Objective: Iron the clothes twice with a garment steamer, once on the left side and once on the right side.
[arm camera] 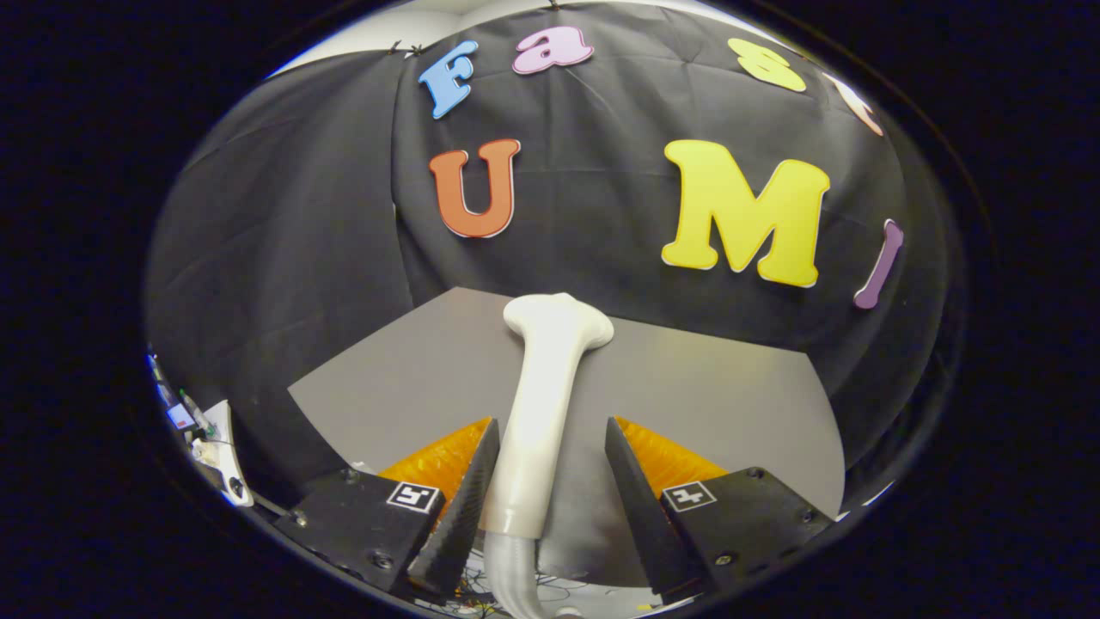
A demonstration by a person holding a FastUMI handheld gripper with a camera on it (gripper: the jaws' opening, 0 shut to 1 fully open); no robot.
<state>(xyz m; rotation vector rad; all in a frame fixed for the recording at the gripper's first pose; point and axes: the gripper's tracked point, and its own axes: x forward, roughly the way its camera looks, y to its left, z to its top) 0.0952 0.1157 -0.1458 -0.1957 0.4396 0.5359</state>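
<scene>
We are at the pick-up step. Our gripper [550, 460] is spread, its fingers either side of the steamer [543, 413], which lies on the grey table [412, 378], head far, hose near. The left finger looks to touch the handle; the right stands clear. Next we need to close on the handle. No clothes in sight.

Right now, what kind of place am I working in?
Probably a staged recording booth, not a home: black cloth wall, bare grey tabletop, and a white garment steamer lying between the open gripper fingers.
</scene>
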